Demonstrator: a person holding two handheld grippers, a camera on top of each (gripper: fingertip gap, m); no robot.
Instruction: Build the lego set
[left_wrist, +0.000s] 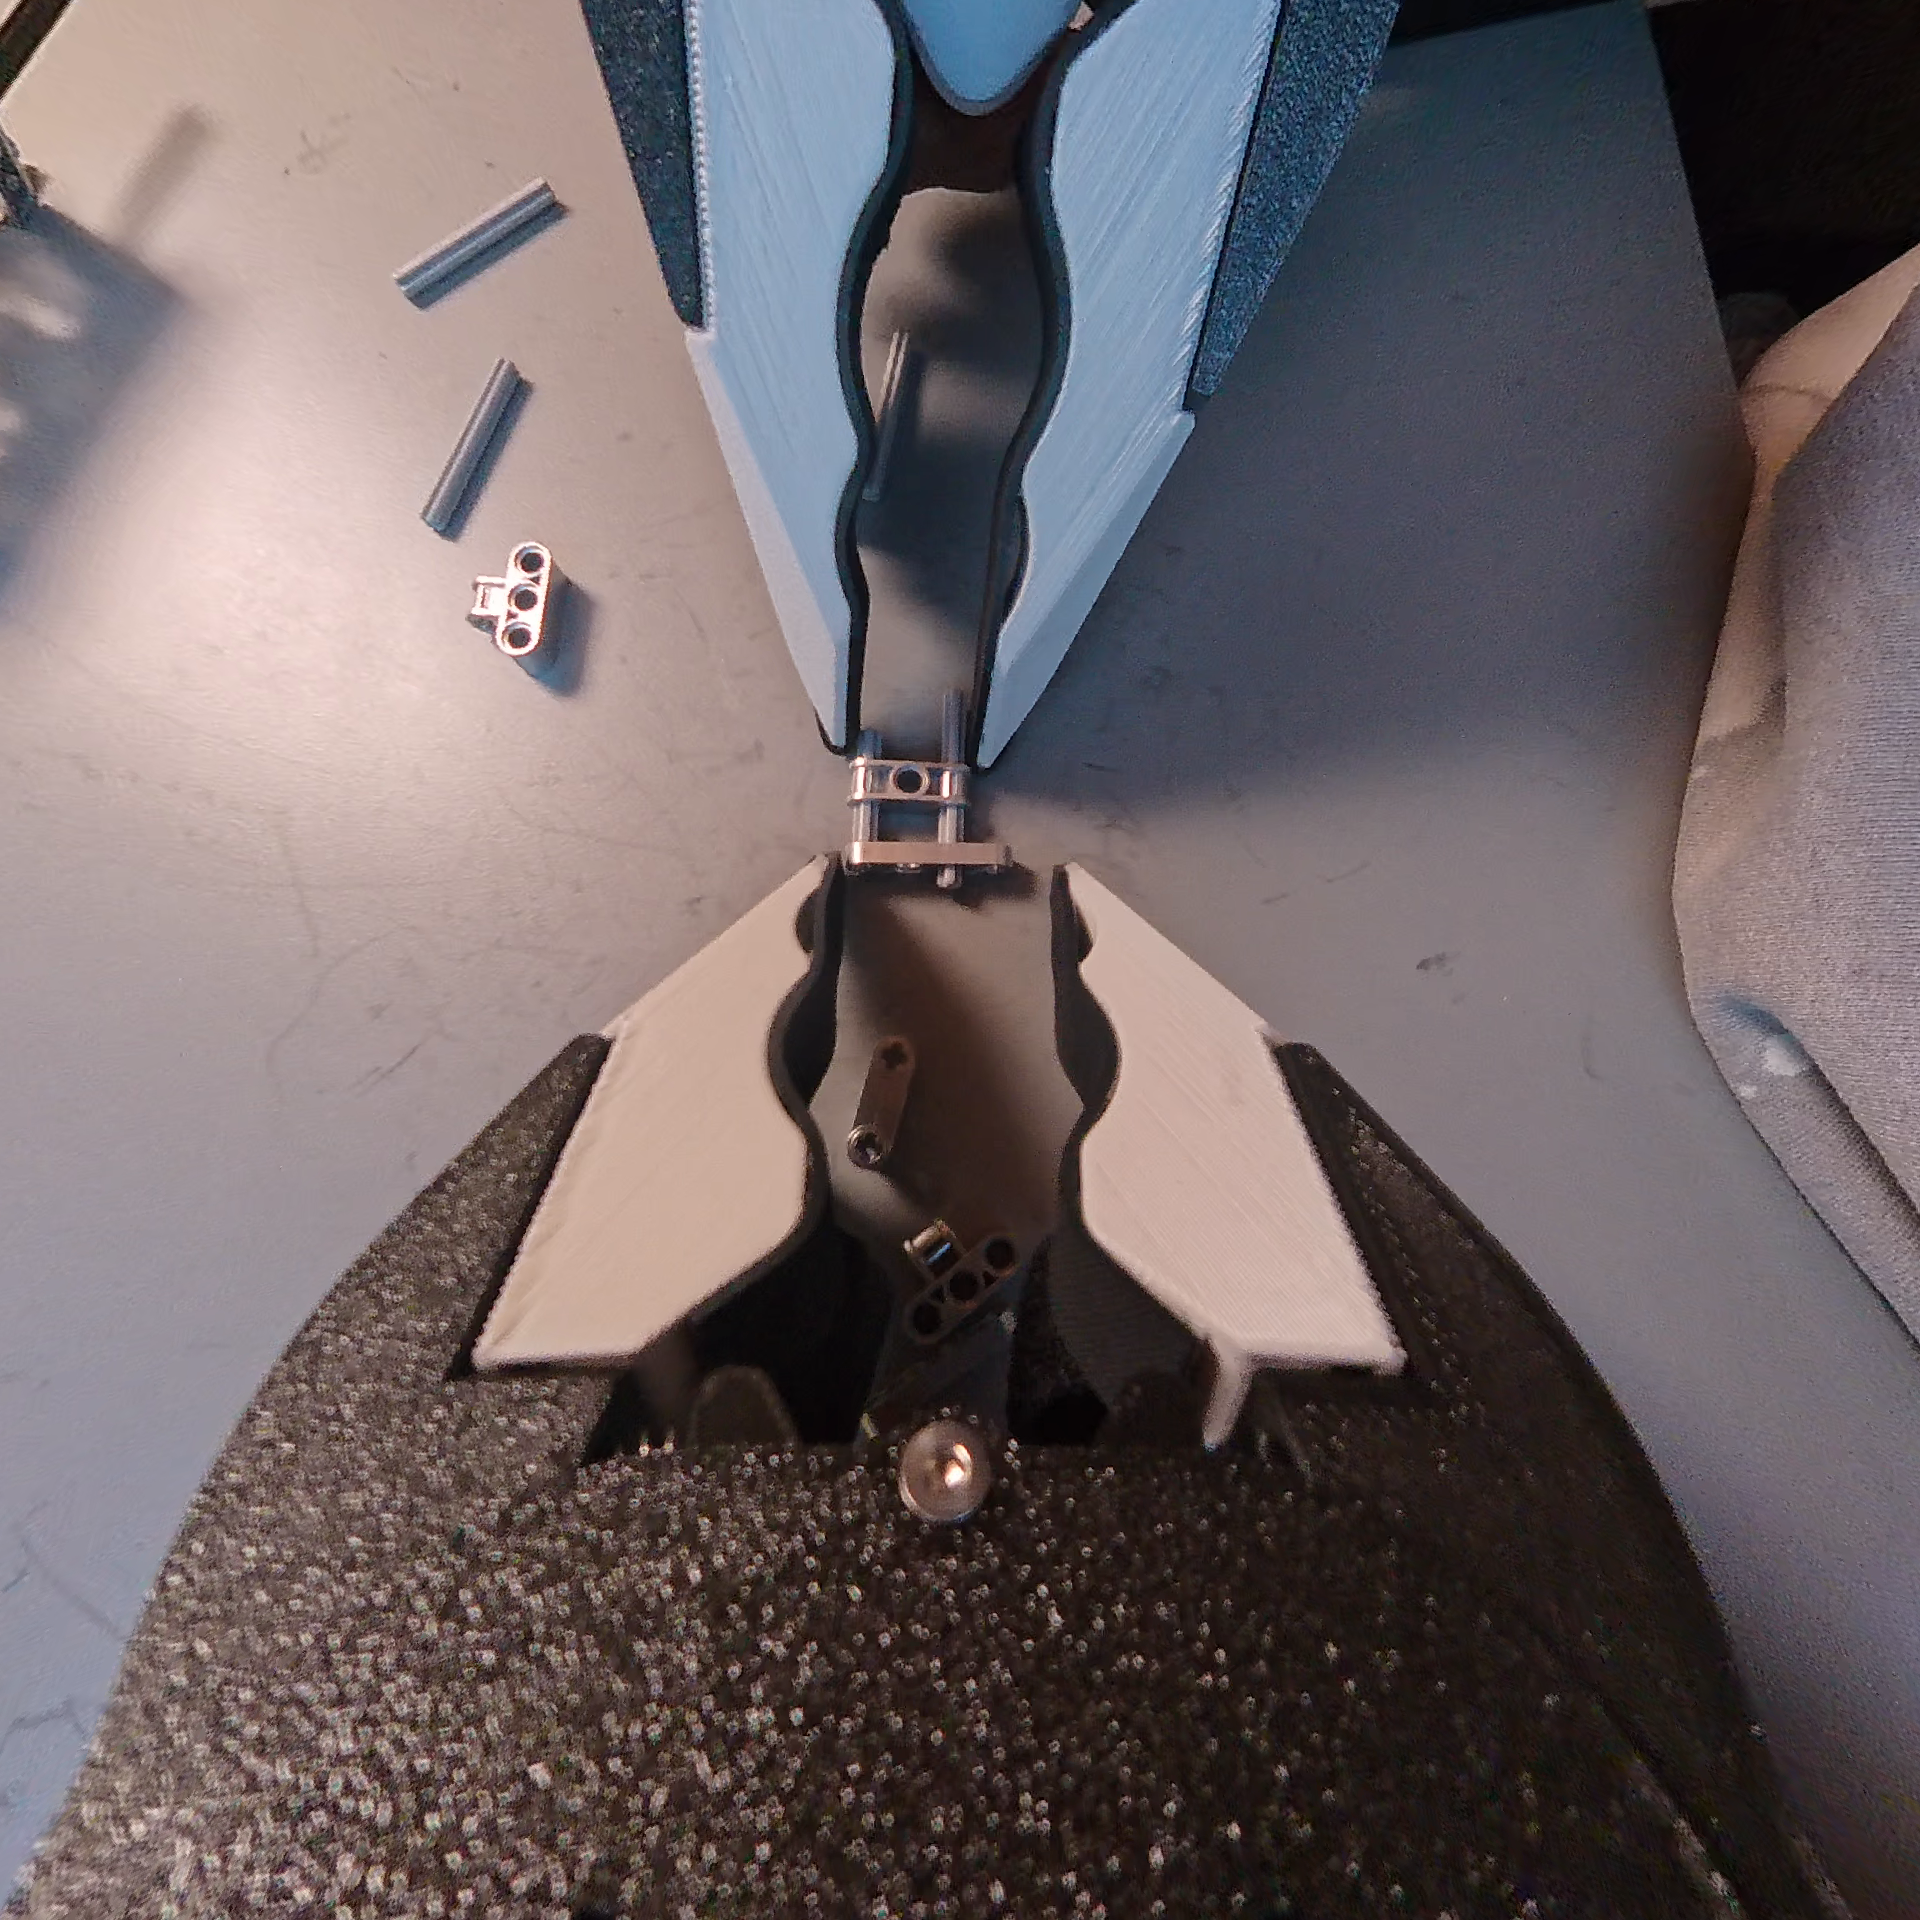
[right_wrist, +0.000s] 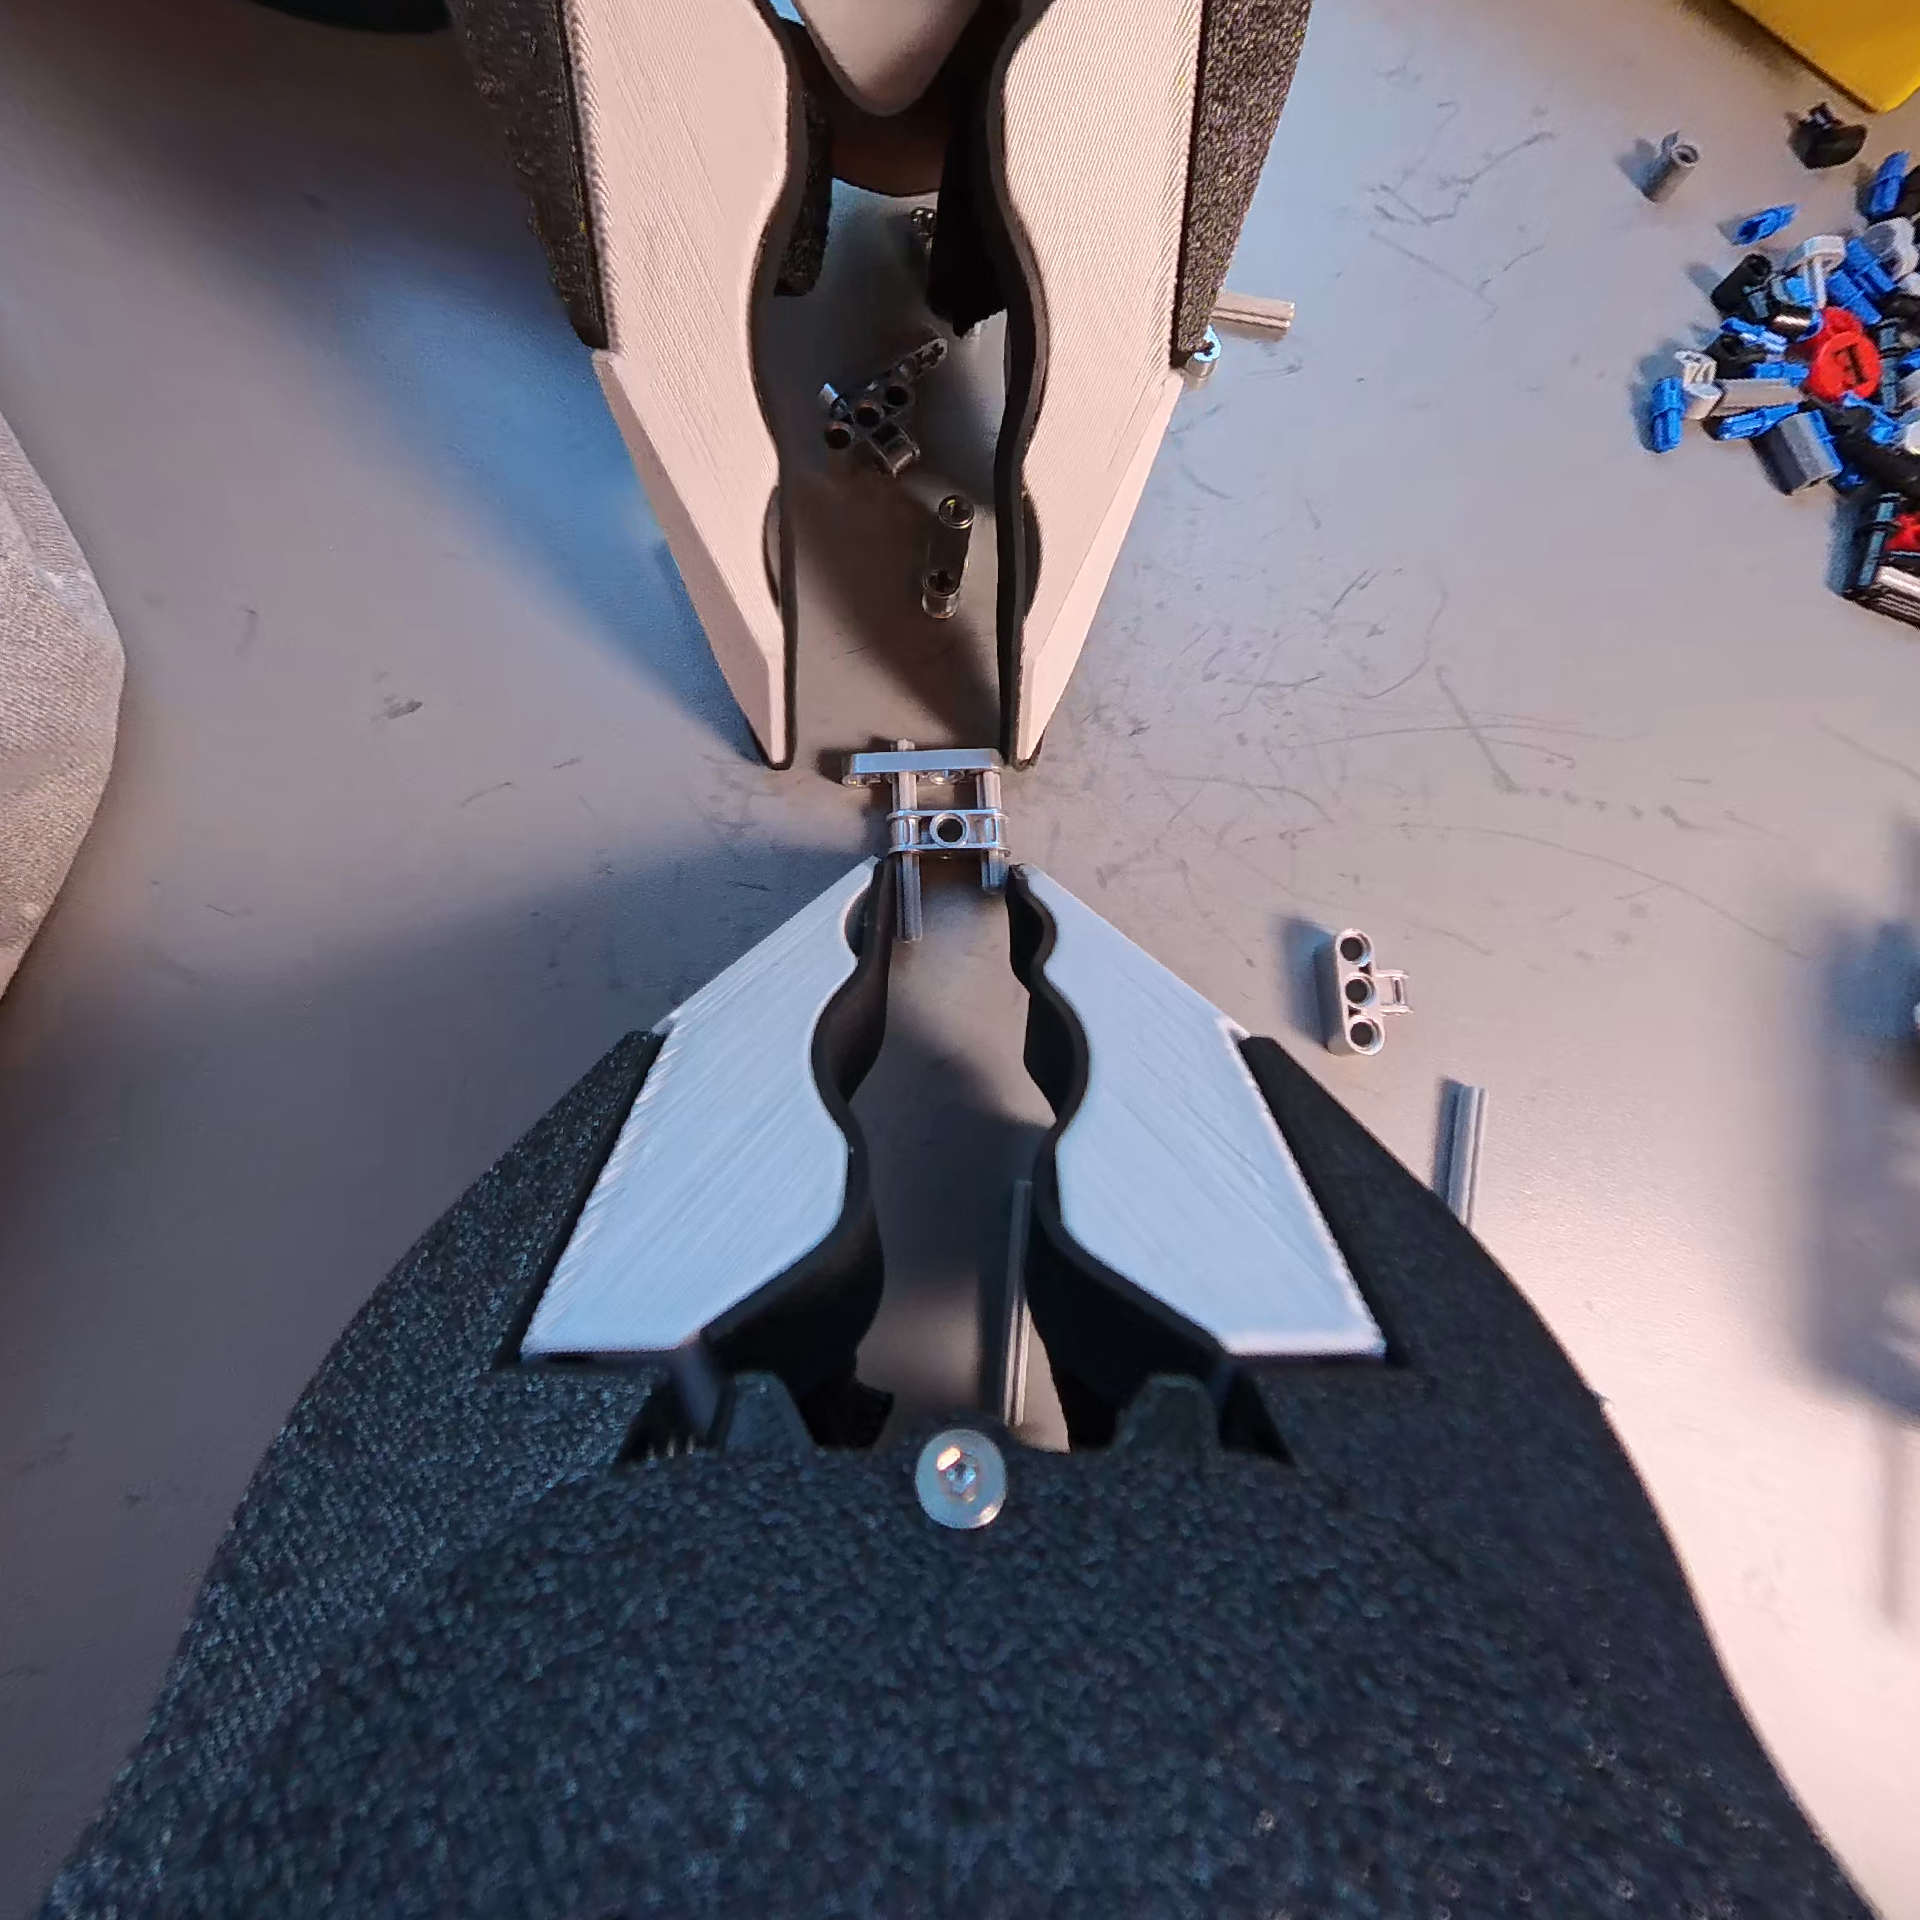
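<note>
A small light-grey brick assembly (left_wrist: 912, 816) sits between the two facing grippers: a cross connector on two thin axles, with a flat beam at one end. My right gripper (right_wrist: 948, 873) is shut on the axle and connector end of the assembly (right_wrist: 945, 828). It comes in from the top of the left wrist view (left_wrist: 914, 743). My left gripper (left_wrist: 948, 862) is open around the flat beam, wider than it, with one finger near the beam's end. It shows at the top of the right wrist view (right_wrist: 899, 753).
Two grey axles (left_wrist: 480, 244) (left_wrist: 473, 447) and a three-hole connector (left_wrist: 525, 597) lie left. Dark parts (left_wrist: 961, 1283) lie between my left fingers. A pile of blue, black and red parts (right_wrist: 1808, 343) lies at right. Grey cloth (left_wrist: 1818, 831) borders the scratched table (right_wrist: 1351, 644). The tips of both grippers are at nearly the same place.
</note>
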